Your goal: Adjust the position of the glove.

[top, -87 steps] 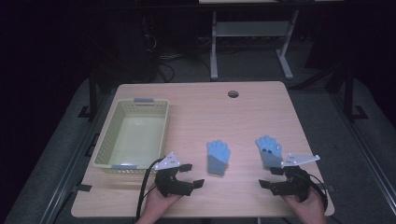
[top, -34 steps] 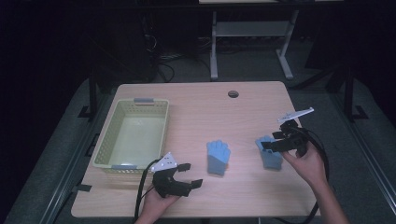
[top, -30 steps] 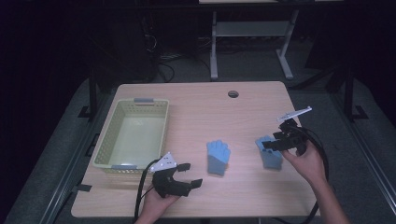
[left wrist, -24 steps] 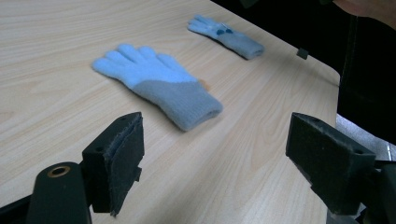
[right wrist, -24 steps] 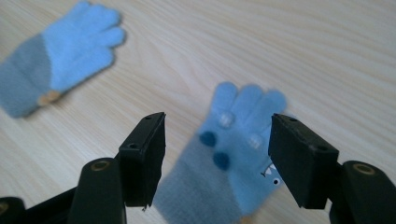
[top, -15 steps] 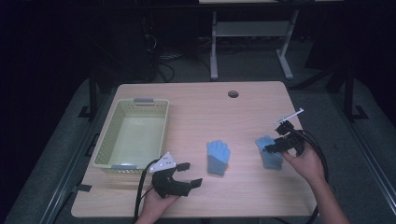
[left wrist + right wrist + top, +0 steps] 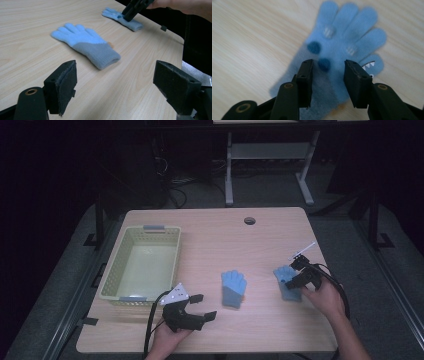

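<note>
Right gripper [image 7: 328, 68], jaws just closing over the right-edge glove [image 7: 337, 50], may pinch only fuzz and slip.

gloves [image 7: 234, 288] – light blue, grey cuffs | basket [image 7: 113, 275] – pale yellow | table [image 7: 215, 235] – light wood grain

Right claw [image 7: 295, 279] lowered onto right glove [image 7: 287, 282], jaws closing.
</note>
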Tool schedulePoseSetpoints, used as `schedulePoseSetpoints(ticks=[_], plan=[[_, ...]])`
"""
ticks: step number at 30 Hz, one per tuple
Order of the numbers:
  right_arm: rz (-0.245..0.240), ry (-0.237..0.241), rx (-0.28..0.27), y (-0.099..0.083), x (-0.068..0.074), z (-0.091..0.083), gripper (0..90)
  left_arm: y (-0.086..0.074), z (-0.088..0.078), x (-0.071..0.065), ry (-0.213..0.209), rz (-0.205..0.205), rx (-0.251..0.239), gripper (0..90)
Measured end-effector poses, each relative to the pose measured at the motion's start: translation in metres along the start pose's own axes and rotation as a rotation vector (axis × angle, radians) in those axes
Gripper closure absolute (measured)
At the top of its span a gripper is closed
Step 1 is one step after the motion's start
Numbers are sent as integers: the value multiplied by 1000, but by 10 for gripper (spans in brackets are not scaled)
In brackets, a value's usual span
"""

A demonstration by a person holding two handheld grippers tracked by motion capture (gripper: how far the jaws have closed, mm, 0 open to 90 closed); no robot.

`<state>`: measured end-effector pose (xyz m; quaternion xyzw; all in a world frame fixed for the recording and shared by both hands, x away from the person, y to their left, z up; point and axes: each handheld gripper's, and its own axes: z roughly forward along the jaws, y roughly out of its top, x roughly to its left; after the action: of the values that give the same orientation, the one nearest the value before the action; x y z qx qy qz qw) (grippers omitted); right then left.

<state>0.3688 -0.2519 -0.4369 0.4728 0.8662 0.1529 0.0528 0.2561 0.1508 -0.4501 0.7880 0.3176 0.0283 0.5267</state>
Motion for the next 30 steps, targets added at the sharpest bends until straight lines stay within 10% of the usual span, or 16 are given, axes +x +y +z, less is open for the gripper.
schedulePoseSetpoints(ticks=[23,30], plan=[[-9,0,-20,-1,6,-1,836,-1,-1,1,3,-23,-17,189],[-6,40,-99,1,14,-22,840,-1,-2,1,7,-22,-19,189]])
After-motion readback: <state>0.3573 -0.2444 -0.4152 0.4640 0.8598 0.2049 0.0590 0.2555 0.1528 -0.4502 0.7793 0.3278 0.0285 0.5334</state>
